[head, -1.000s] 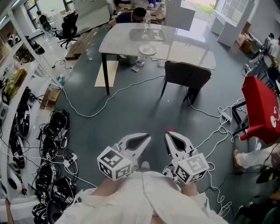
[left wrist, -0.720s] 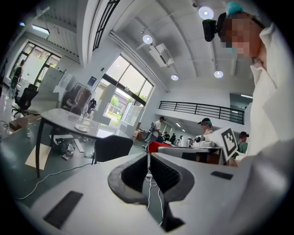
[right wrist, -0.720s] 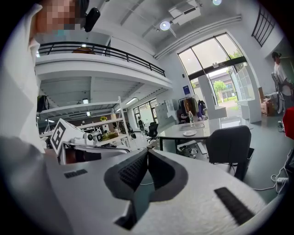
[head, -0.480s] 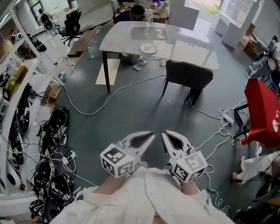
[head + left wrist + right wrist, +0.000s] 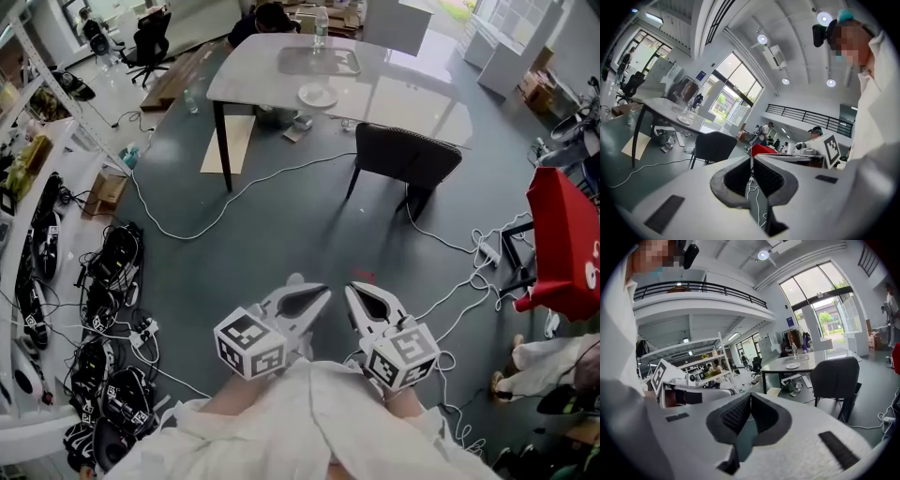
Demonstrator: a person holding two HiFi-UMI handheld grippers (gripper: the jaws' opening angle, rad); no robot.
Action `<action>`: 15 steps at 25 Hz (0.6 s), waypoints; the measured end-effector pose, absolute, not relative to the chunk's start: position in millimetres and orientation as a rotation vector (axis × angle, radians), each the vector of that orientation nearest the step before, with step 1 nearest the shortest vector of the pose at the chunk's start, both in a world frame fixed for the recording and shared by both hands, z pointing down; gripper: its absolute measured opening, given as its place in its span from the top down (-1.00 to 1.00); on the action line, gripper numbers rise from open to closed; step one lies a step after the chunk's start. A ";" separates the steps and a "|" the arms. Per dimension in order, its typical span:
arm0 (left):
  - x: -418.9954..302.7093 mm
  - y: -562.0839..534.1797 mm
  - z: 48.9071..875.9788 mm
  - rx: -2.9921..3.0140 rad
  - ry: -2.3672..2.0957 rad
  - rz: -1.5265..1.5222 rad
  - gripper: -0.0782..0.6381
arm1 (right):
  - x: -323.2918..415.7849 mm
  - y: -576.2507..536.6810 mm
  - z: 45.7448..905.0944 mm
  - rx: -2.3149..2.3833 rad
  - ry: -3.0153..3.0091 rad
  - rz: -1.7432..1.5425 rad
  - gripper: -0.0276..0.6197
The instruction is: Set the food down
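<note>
Left gripper view: left claw [image 5: 751, 159] shut, ribbed pads [image 5: 768, 176] pressed tip to tip, nothing caught between. Pointed roughly level across the room toward a black chair [image 5: 712, 146] and a pale tabletop [image 5: 661, 108].

Right gripper view: right claw [image 5: 750, 395] closed the same way, tips meeting, nothing gripped.

Head view: both held low and close to the body, side by side and near each other without touching, tips aimed up-frame. Marker cubes [image 5: 249, 344] at the rear of each, just ahead of white sleeves [image 5: 309, 422]. Beneath them, grey floor [image 5: 272, 234] crossed by loose white cables [image 5: 234, 202]. Farther out, the black chair, pushed up to the near edge of the tabletop. On that tabletop, well apart from both claws, a white plate [image 5: 317, 94], a clear tray [image 5: 319, 61] behind it and a bottle [image 5: 320, 28] near the far edge. Food not made out in any view; plate too small to tell what lies on it. Person seated [image 5: 267, 17] at the far side. Black gear heaped on the floor [image 5: 112, 272] at the left by white shelving [image 5: 28, 187]. Red object [image 5: 562, 234] at the right edge.
</note>
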State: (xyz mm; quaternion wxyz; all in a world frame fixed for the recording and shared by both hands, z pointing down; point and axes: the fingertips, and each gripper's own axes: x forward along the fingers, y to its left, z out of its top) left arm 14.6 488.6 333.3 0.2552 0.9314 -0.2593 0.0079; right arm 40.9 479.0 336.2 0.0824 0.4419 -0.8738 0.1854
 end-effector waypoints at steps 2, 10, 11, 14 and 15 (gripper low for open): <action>11.9 473.1 335.4 2.530 -0.708 0.032 0.70 | 39.7 461.9 337.9 1.330 -2.609 0.554 0.91; -8.9 380.1 330.3 2.549 -0.718 0.033 0.70 | 34.7 360.9 333.2 1.396 -2.608 0.534 0.91; -11.0 365.8 329.3 2.552 -0.710 0.036 0.70 | 33.0 346.2 331.0 1.406 -2.608 0.526 0.91; -17.9 322.1 321.9 2.559 -0.696 0.032 0.70 | 26.1 305.0 323.7 1.428 -2.608 0.514 0.91; -20.3 307.6 318.6 2.559 -0.694 0.027 0.70 | 24.0 291.9 321.1 1.436 -2.606 0.513 0.91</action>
